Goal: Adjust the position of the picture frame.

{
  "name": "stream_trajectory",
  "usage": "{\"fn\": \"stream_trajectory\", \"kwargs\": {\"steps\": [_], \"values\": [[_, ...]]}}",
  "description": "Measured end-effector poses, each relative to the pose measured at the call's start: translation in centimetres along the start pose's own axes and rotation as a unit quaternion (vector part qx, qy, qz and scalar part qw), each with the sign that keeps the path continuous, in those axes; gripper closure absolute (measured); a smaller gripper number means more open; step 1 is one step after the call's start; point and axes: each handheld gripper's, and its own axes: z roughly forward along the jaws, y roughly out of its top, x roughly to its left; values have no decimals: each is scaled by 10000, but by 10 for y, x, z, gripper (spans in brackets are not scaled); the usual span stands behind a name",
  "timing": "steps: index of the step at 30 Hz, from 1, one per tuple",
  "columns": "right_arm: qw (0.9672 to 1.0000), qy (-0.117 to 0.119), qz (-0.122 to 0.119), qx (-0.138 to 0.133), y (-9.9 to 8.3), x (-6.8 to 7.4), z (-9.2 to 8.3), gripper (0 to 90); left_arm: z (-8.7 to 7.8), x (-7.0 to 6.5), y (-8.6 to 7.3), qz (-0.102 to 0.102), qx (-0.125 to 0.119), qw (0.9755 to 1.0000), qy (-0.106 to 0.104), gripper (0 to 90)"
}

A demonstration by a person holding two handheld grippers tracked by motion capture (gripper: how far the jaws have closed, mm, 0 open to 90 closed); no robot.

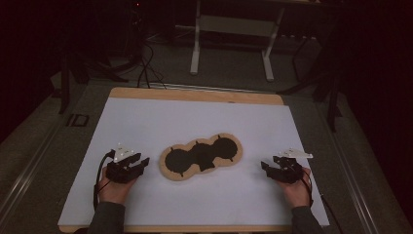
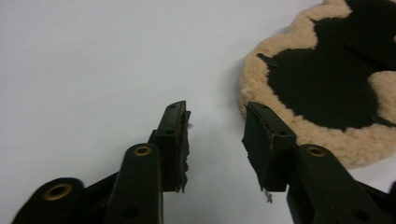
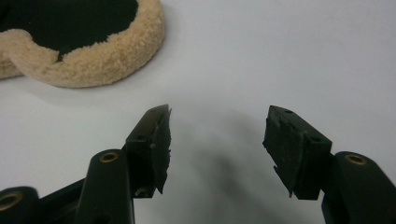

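Observation:
A flat tan fleece piece [image 1: 202, 156] with three joined round lobes and black centres lies in the middle of the white table [image 1: 195, 122]. My left gripper [image 1: 141, 162] rests open just left of it, nothing between its jaws. In the left gripper view the gripper [image 2: 215, 133] points at the fleece piece [image 2: 327, 79], whose woolly rim lies right beside the right jaw. My right gripper [image 1: 266, 166] stands open to the right of the piece, a short gap away. In the right gripper view the gripper [image 3: 215, 135] is empty, and the fleece piece [image 3: 84, 46] lies at upper left.
The white sheet covers a wooden board whose far edge [image 1: 195, 95] shows. Beyond the table a white desk frame [image 1: 234, 39] and cables [image 1: 146, 68] stand on the dark floor. Bare white surface lies around the fleece piece.

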Motion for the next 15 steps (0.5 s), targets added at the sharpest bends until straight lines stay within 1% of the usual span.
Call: {"fn": "stream_trajectory", "kwargs": {"steps": [3,6,10,15], "values": [[10000,19,4,-19,1,2,0,409,0,-2,0,13,18,10000,-91,631],[10000,51,13,-38,2,3,0,414,2,-4,1,97,40,9998,-175,633],[10000,71,15,-59,3,4,0,415,2,-9,1,208,6,9996,-195,614],[9999,97,-35,-71,4,7,1,422,3,-11,1,230,28,9994,-267,627]]}}
